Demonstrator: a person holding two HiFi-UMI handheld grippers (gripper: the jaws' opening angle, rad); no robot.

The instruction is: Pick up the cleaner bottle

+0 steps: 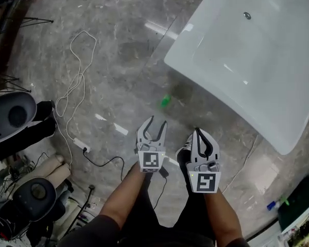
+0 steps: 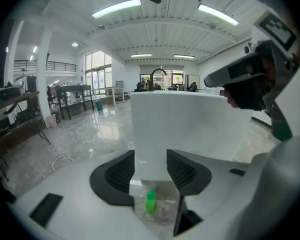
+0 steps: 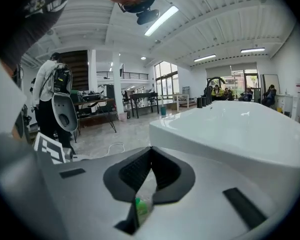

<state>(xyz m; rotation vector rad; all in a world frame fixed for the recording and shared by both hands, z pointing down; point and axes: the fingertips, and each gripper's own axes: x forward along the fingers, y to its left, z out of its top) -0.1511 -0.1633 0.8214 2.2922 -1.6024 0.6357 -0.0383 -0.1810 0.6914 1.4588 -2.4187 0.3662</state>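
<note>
The cleaner bottle (image 1: 166,101) is small and green and stands on the grey marble floor close to the bathtub's near corner. Both grippers hang above the floor on the near side of it, apart from it. My left gripper (image 1: 158,120) is open with nothing between its fingers; in the left gripper view the bottle (image 2: 150,201) shows low in the gap of the left gripper (image 2: 150,154). My right gripper (image 1: 197,130) is shut, its tips meeting. In the right gripper view the bottle (image 3: 141,207) peeks out below the closed jaws of the right gripper (image 3: 150,150).
A large white bathtub (image 1: 257,55) fills the upper right. A white cable (image 1: 74,81) runs across the floor to a power strip (image 1: 80,144). Grey chairs and equipment (image 1: 10,115) crowd the left edge. A blue item (image 1: 272,205) lies at lower right.
</note>
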